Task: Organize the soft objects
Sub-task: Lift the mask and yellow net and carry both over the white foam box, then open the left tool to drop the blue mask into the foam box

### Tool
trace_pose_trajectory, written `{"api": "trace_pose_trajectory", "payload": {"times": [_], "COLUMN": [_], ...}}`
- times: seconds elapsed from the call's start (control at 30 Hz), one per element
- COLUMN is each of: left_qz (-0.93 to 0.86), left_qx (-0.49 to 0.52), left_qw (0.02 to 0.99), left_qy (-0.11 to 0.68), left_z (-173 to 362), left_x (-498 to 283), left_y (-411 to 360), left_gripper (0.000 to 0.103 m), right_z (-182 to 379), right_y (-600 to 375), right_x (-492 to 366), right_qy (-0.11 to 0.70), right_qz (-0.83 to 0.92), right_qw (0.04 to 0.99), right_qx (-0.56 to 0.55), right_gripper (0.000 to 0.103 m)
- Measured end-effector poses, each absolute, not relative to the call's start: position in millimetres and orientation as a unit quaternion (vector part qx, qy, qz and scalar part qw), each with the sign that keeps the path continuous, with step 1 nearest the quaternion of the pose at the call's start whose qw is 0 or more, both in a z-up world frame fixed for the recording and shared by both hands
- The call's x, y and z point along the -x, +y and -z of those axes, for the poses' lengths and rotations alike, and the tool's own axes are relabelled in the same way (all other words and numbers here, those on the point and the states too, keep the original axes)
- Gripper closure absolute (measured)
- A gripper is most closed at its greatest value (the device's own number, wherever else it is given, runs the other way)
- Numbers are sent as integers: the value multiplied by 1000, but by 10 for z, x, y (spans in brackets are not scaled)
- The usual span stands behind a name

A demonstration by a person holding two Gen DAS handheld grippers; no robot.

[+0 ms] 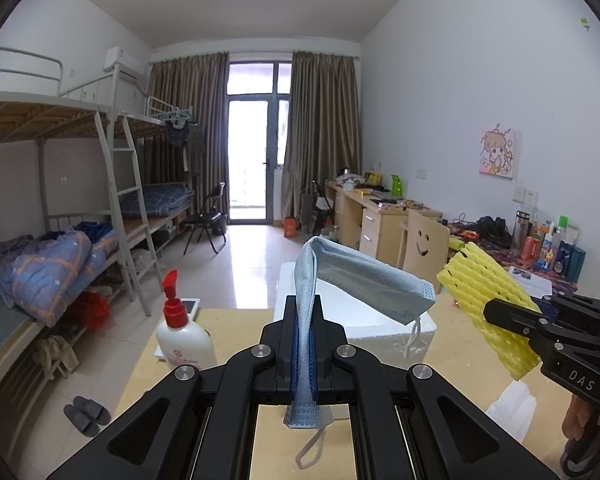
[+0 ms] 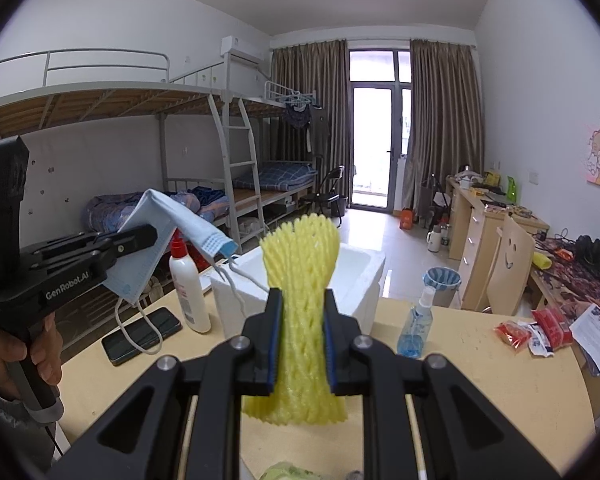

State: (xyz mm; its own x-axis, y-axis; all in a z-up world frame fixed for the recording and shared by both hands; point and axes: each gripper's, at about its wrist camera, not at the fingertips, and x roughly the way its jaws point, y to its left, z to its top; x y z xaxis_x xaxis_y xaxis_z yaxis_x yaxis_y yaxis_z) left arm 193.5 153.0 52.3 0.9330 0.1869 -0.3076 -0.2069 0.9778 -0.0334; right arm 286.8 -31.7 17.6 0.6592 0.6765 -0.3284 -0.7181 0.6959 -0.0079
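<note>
My left gripper (image 1: 303,312) is shut on a light blue face mask (image 1: 364,280), which folds over above the fingers; its ear loop hangs below. It also shows in the right wrist view (image 2: 180,216), held by the left gripper (image 2: 148,236). My right gripper (image 2: 300,304) is shut on a yellow foam fruit net (image 2: 300,256), held upright; the net (image 1: 488,292) and right gripper (image 1: 496,314) also show in the left wrist view. Both are raised above the table, in front of a white foam box (image 2: 360,276), which also shows in the left wrist view (image 1: 340,312).
On the wooden table (image 2: 480,376) stand a white pump bottle (image 2: 188,292), a black phone (image 2: 142,336), a blue spray bottle (image 2: 414,328) and red snack packets (image 2: 532,330). A white tissue (image 1: 512,408) lies at the right. Bunk beds stand left, desks right.
</note>
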Motion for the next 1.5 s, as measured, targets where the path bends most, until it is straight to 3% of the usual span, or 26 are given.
{"api": "trace_pose_trajectory", "payload": {"times": [0.97,1.5], "left_qz": [-116,-73], "left_qx": [32,23], "left_qw": [973,970], "left_qy": [195,229], "left_z": [-495,-407], "left_x": [-2985,-3396], "left_y": [1800,1601], "left_gripper": [99,99], "right_z": [-171,-236], "right_y": [126,-156], "right_x": [-3689,-3781], "right_qy": [182,187], "right_qz": [-385,-353], "right_qw": [900,913], "right_qx": [94,79], "right_gripper": [81,81]}}
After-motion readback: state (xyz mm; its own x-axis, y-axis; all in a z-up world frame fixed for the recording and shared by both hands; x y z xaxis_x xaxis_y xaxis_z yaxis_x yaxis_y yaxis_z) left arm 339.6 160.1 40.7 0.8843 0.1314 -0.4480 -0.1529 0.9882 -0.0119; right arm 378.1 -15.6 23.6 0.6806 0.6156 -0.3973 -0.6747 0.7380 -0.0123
